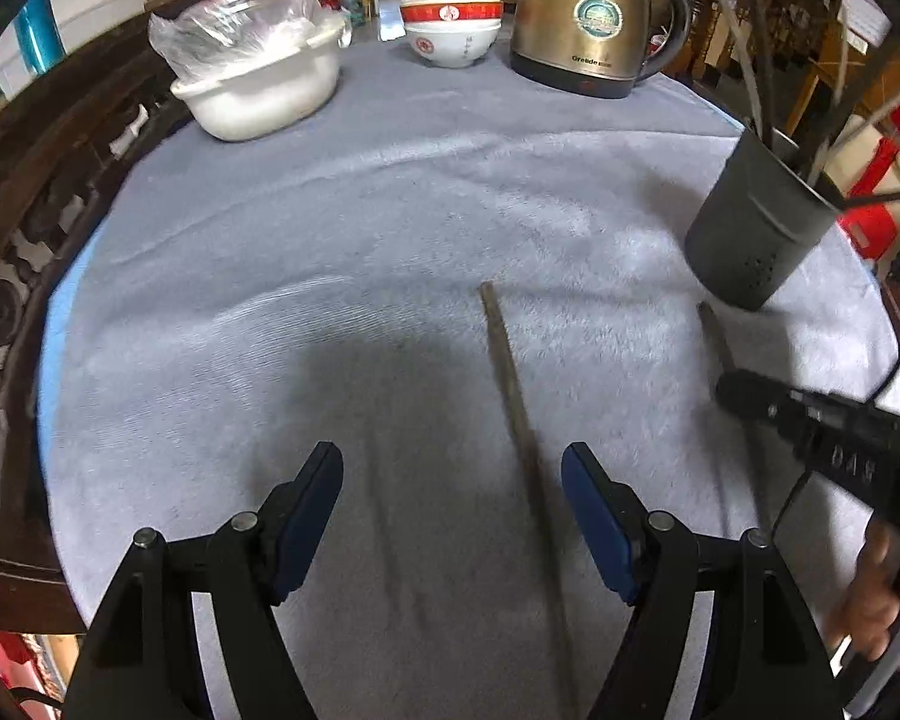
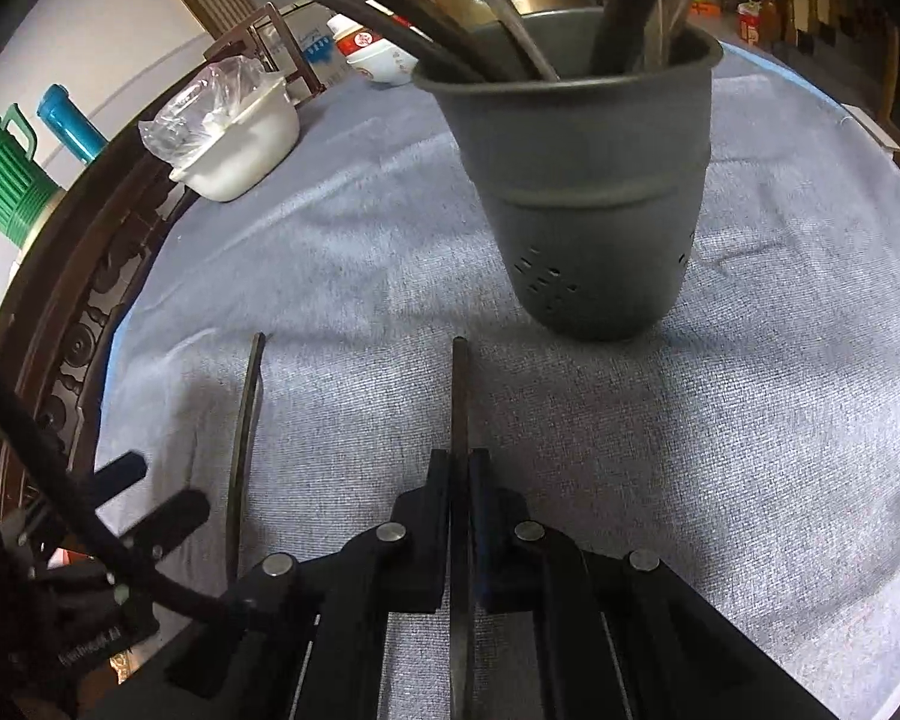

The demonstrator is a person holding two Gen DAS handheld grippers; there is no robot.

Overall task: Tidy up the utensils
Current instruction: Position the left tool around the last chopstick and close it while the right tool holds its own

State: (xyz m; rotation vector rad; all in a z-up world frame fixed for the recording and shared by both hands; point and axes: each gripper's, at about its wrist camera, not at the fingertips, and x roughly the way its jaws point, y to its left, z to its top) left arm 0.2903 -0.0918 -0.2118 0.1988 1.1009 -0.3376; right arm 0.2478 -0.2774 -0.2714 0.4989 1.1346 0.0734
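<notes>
A dark chopstick (image 1: 513, 378) lies on the grey cloth between the fingers of my open left gripper (image 1: 452, 516), nearer the right finger. It also shows at the left of the right wrist view (image 2: 243, 438). My right gripper (image 2: 462, 468) is shut on a second chopstick (image 2: 460, 396), whose tip points toward the grey utensil holder (image 2: 594, 192). The holder holds several utensils. In the left wrist view the holder (image 1: 750, 228) stands at the right, with the right gripper (image 1: 822, 426) and its chopstick (image 1: 714, 330) below it.
A gold kettle (image 1: 588, 18), stacked red-and-white bowls (image 1: 452, 21) and a white tub with a plastic bag (image 1: 258, 66) stand at the far edge of the clothed table (image 1: 330, 240). A carved wooden rim (image 1: 24, 252) runs along the left. A green jug (image 2: 6, 174) stands beyond it.
</notes>
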